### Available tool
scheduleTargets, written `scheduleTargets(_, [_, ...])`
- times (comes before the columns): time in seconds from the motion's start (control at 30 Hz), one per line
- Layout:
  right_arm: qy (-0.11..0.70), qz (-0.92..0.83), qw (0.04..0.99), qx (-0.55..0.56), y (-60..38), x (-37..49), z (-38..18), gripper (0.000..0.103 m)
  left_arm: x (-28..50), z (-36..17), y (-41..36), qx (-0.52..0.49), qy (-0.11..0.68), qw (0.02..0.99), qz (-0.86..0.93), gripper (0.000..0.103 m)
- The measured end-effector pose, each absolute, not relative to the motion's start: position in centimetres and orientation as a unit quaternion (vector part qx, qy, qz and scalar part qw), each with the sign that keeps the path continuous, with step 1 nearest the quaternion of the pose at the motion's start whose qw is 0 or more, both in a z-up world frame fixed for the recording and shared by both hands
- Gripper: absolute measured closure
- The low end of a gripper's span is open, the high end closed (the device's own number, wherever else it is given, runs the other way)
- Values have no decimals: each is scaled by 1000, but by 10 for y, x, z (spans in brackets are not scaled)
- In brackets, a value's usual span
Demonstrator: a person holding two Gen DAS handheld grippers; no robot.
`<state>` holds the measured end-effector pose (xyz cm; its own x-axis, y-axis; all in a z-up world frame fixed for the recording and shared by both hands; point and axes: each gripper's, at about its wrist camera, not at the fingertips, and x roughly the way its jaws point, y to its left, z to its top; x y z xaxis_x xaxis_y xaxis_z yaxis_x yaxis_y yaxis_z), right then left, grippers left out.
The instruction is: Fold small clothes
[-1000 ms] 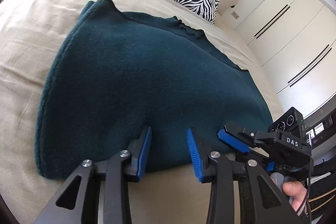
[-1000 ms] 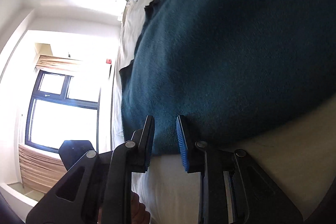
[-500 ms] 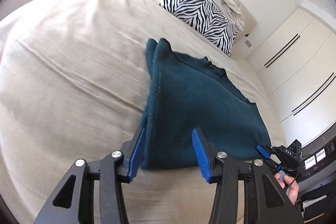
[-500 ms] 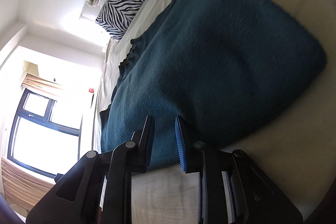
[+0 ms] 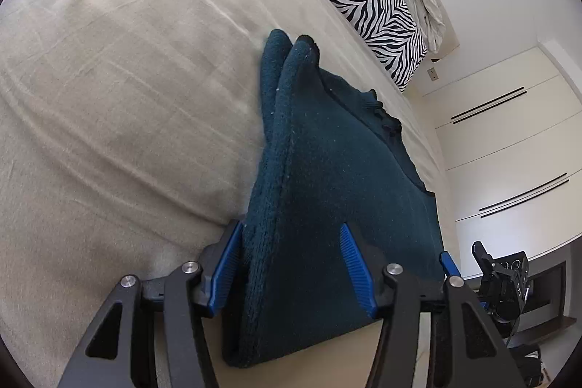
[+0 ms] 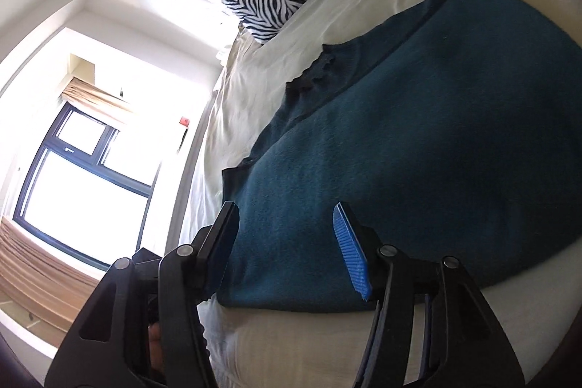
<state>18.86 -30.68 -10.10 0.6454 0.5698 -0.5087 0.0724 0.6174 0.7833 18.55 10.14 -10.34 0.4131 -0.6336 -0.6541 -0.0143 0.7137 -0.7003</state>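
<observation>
release after the fold: both grippers open over the garment

now that both sets of fingers have just been opening, the left gripper [image 5: 289, 266] and the right gripper [image 6: 285, 242] stand spread apart, with the teal garment [image 5: 338, 191] lying between the pads but not pinched by either. a second ago the right gripper was nearly shut on the near hem; that hold is now released. the left wrist view has shifted from the broad face of the garment to its left folded edge.

judged from this, one fold is complete and the cloth has been laid down; the next fold or a smoothing pass has not yet begun.

the garment is a thick, fuzzy knit, doubled over, with a rounded fold edge and a ruffled neckline [image 6: 320, 68]. it rests flat on the beige bed sheet [image 5: 109, 97], which shows soft creases. a zebra-print pillow [image 5: 367, 6] lies well apart at the head of the bed.
</observation>
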Motion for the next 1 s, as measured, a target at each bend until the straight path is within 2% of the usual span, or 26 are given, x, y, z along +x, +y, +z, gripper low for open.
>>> scheduleTargets(0.2, [428, 217, 785, 392, -250, 238, -97, 49, 189, -110, 89, -333, 532, 743, -232, 44])
scheduleTargets(0.27, [439, 230, 776, 391, -233, 256, -98, 49, 190, -111, 88, -346, 539, 731, -236, 49])
scheduleTargets(0.4, [466, 259, 753, 385, -196, 292, -103, 49, 194, -120, 87, -355, 555, 713, -238, 83])
scheduleTargets(0.57, [495, 266, 732, 387, -168, 318, -120, 49, 191, -126, 95, -383, 545, 702, -252, 86])
scheduleTargets(0.7, [522, 245, 719, 389, -163, 336, -157, 52, 190, -120, 99, -403, 532, 698, -258, 86])
scheduleTargets(1.0, [505, 255, 700, 435, -187, 332, -154, 51, 194, -68, 72, -376, 504, 726, -280, 87])
